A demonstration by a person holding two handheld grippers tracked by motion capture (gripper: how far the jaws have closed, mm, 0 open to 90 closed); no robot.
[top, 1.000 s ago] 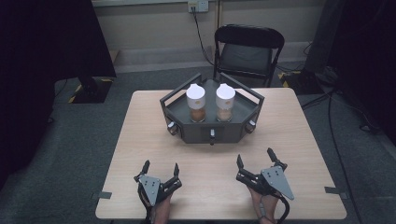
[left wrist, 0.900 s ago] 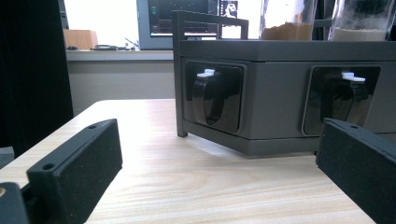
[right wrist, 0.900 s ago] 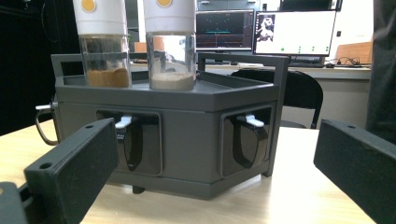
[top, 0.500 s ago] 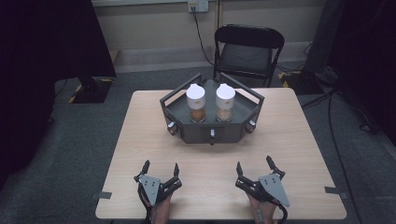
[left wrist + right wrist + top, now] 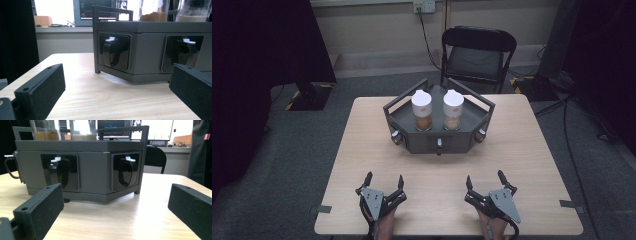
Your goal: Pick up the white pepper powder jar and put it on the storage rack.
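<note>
High view looks down; both tool cameras face the grey stand (image 5: 439, 131) low.

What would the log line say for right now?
left tongs: open, near table edge | right tongs: open, near table edge | grey tray: holds two white-capped jars, untouched

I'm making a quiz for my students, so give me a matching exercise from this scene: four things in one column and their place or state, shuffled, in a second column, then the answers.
Column one:
1. left tongs
2. jar of darker brown powder
3. jar of pale powder
4. folding chair

Column two:
A. on the grey stand, right-hand side in the high view
B. behind the table's far edge
C. open, near the table's front edge
D. on the grey stand, left-hand side in the high view

Pairs: 1-C, 2-D, 3-A, 4-B
</note>
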